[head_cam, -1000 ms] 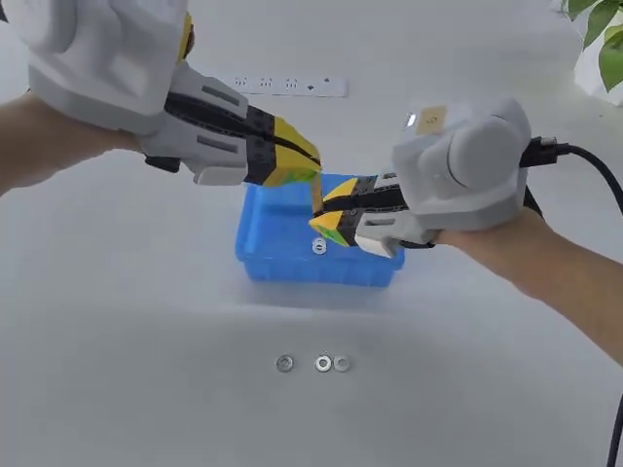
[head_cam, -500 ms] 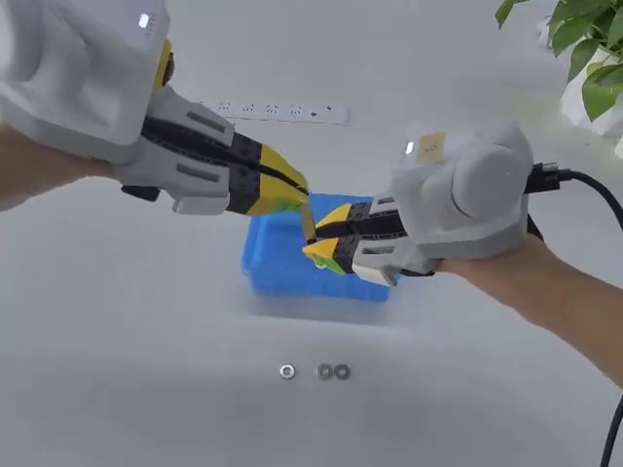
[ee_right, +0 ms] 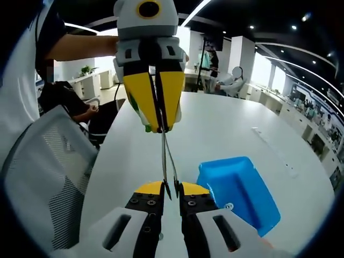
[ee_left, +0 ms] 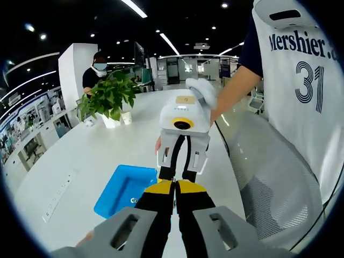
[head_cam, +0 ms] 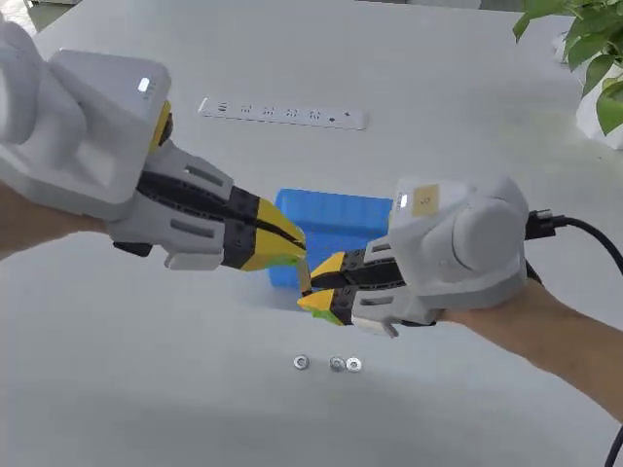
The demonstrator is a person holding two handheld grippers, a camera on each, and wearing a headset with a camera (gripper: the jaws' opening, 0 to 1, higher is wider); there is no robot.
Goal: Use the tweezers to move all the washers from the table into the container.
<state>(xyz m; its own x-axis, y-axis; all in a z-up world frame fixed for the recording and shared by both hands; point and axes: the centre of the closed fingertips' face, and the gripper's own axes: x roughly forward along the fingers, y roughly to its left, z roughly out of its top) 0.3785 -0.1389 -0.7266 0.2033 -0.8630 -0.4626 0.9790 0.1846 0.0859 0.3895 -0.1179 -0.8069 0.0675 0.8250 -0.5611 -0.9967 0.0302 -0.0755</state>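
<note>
Left gripper (head_cam: 296,258) and right gripper (head_cam: 310,293) pinch tweezers (ee_right: 164,156); washers (head_cam: 337,364) just below.

Three washers (head_cam: 337,363) in a row on the table (head_cam: 146,389), before the container (head_cam: 341,209); one washer (ee_left: 133,200) inside; power strip (head_cam: 282,112) behind; plant (head_cam: 584,39) far right; tweezers (ee_right: 164,156) above container's near side

White-bodied, yellow-black left claw (head_cam: 298,261) and right claw (head_cam: 306,293)
</note>
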